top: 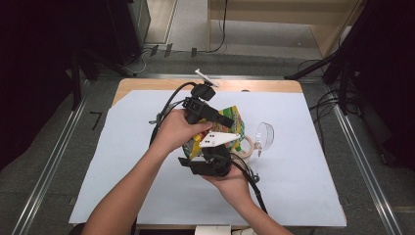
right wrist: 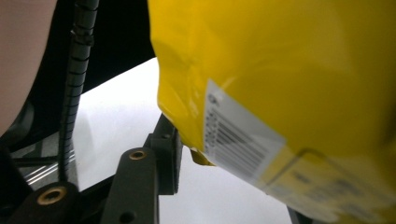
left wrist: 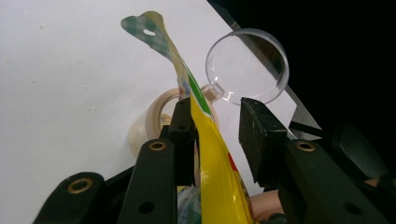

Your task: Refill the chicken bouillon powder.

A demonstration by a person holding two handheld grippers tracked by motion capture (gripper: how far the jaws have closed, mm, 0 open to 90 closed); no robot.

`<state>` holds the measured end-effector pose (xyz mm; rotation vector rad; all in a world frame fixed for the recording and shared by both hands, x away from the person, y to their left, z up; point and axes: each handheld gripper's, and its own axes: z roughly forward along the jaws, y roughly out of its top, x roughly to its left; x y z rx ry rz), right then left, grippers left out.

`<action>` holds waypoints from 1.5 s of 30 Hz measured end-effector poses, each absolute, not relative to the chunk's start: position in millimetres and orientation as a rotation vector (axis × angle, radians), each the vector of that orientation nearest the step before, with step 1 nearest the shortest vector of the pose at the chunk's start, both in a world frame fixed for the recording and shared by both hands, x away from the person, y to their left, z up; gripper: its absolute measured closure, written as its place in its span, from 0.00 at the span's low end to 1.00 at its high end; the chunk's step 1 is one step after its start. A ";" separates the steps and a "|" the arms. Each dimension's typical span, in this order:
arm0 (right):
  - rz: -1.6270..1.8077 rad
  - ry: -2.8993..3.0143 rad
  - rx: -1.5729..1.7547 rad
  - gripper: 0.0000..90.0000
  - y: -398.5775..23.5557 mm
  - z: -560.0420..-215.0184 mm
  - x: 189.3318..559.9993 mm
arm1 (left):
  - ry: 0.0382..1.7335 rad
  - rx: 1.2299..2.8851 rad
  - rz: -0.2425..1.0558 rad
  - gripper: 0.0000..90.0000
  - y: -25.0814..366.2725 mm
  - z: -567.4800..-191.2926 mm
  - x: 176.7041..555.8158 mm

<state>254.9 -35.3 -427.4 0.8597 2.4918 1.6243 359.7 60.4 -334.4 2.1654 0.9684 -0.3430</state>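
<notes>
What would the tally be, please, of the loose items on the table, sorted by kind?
Yellow snack bag: 1
Roll of tape: 1
Clear magnifying lens: 1
Total: 3

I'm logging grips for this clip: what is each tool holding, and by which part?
A yellow bag sits between both tools. The left tool has its edge between open jaws, touching one pad. The right tool is at the barcode end; grip unclear.

Lab-like recording room, paper-covered table (top: 293, 191), black equipment stands (top: 342, 63), floor cables (top: 323, 105)
</notes>
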 end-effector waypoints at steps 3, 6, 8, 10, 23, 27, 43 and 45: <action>1.606 2.489 0.835 0.68 -35.2 -427.5 252.9 | 0.968 2.157 -0.339 0.75 61.5 -333.7 356.3; 1.612 2.478 0.842 0.68 -35.6 -427.7 251.0 | 0.959 2.158 -0.327 0.75 59.9 -332.7 354.1; 1.616 2.472 0.844 0.69 -36.5 -428.1 251.1 | 0.956 2.155 -0.310 0.75 58.4 -330.8 351.4; 1.622 2.475 0.841 0.69 -38.3 -428.4 252.0 | 0.950 2.160 -0.288 0.75 56.7 -329.6 348.7; 1.650 2.465 0.851 0.70 -38.4 -429.7 249.5 | 0.945 2.167 -0.275 0.76 55.1 -327.2 344.3; 1.655 2.459 0.837 0.69 -37.8 -423.5 247.3 | 0.950 2.144 -0.288 0.76 58.9 -325.0 345.9; 1.672 2.457 0.864 0.69 -37.1 -426.1 246.5 | 0.955 2.145 -0.295 0.75 57.2 -327.9 346.2; 1.668 2.458 0.860 0.69 -37.3 -426.1 246.8 | 0.953 2.145 -0.293 0.75 57.3 -327.9 346.2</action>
